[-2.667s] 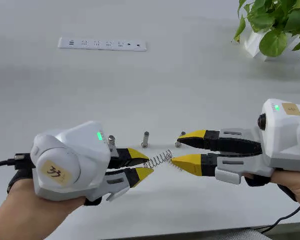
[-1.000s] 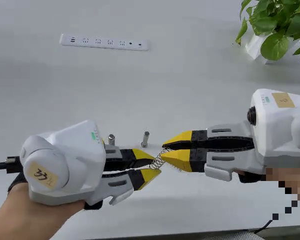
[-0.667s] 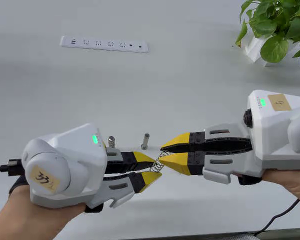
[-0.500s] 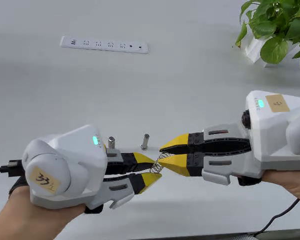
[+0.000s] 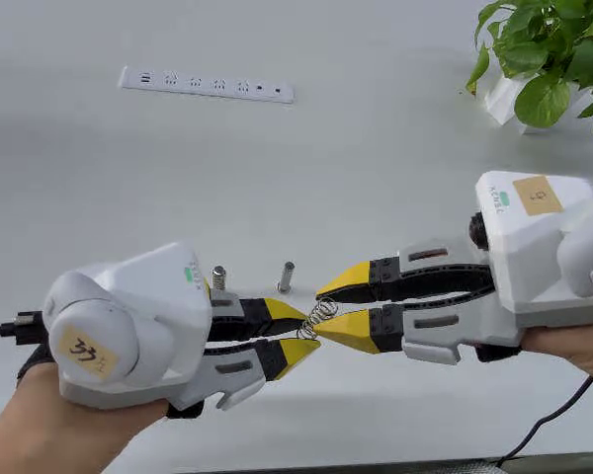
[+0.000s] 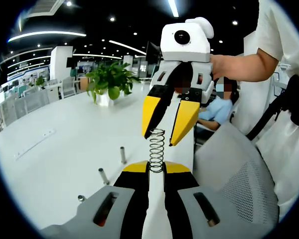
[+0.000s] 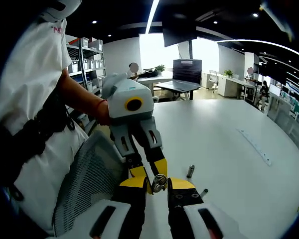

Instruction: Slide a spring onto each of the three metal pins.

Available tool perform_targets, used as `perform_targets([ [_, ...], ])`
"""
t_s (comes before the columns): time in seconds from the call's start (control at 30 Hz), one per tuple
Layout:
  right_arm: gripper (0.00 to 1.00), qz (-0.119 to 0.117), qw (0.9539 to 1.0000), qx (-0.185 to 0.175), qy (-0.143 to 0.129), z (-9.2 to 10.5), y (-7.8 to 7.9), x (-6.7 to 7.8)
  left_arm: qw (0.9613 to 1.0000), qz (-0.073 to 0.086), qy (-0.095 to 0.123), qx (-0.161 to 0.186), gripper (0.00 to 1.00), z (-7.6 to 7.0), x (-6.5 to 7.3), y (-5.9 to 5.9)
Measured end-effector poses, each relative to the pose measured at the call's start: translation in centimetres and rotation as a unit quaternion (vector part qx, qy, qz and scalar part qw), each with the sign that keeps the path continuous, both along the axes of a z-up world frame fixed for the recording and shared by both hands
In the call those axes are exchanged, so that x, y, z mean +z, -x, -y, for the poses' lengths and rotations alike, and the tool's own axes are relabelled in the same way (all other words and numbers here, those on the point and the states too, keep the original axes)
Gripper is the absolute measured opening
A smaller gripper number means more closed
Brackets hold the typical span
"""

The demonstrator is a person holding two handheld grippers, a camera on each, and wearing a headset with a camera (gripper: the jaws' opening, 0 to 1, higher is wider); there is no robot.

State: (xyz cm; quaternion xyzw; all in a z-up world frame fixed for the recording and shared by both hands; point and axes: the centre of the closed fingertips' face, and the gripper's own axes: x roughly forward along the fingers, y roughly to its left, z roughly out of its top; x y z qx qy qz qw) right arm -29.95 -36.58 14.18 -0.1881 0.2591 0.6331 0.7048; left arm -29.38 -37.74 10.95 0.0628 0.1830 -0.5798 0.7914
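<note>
Right, far left first: a white multi-socket power strip (image 5: 206,86) lies flat at the back of the pale grey worktop (image 5: 376,178), well apart from everything else. A black cable (image 5: 0,329) runs off the rear of the left unit.

The left hand (image 5: 38,427) grips the left tongs (image 5: 307,332), which have a white housing, black arms and yellow tips. Those tips pinch the near end of the small silver coil spring (image 5: 321,314). In the left gripper view the spring (image 6: 157,151) rises straight out from between them. The spring is in the air, clear of the worktop. In the head view it tilts up to the right and bridges the two sets of tips.

Beyond it, the short grey metal pins (image 6: 103,176) stand upright on the worktop, a row of three in the left gripper view. The head view has two of them, both bare. One is just behind the left housing, the other just beyond the spring. The spring is not yet on any pin.

The right tongs (image 5: 318,307) face the left ones tip to tip, jaws set narrow around the spring's far end. In the right gripper view the spring (image 7: 160,182) sits between its own yellow tips with slim gaps, so I can't tell whether they actually bite. The right hand (image 5: 571,348) holds that unit.

Far right, back corner: a green leafy plant (image 5: 544,44) in a white pot (image 5: 499,89).
</note>
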Motion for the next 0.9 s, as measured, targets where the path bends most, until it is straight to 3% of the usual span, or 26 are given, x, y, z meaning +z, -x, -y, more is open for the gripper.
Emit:
perform_targets([
  [0.13, 0.18, 0.007, 0.9988, 0.034, 0.034, 0.3, -0.2, 0.3, 1.0, 0.0, 0.001, 0.0, 0.06, 0.1, -0.1, 0.0],
  [0.23, 0.21, 0.013, 0.9953, 0.071, 0.065, 0.2, 0.0, 0.1, 1.0, 0.003, -0.002, -0.003, 0.06, 0.2, -0.2, 0.1],
  [0.4, 0.22, 0.019, 0.9829, 0.139, 0.12, 0.1, 0.3, -0.6, 0.9999, 0.006, -0.008, -0.009, 0.06, 0.5, -0.6, 0.4],
  [0.6, 0.19, 0.018, 0.9614, 0.212, 0.175, 0.2, 0.7, -1.6, 0.9999, 0.006, -0.005, -0.011, 0.06, 0.8, -0.6, 0.5],
  [0.73, 0.15, 0.016, 0.953, 0.233, 0.193, 0.0, 0.6, -2.1, 0.9999, 0.006, -0.001, -0.009, 0.06, 0.8, -0.6, 0.4],
  [0.9, 0.12, 0.014, 0.9463, 0.247, 0.208, -0.1, 0.5, -2.4, 1.0, 0.005, 0.004, -0.005, 0.06, 0.7, -0.5, 0.2],
])
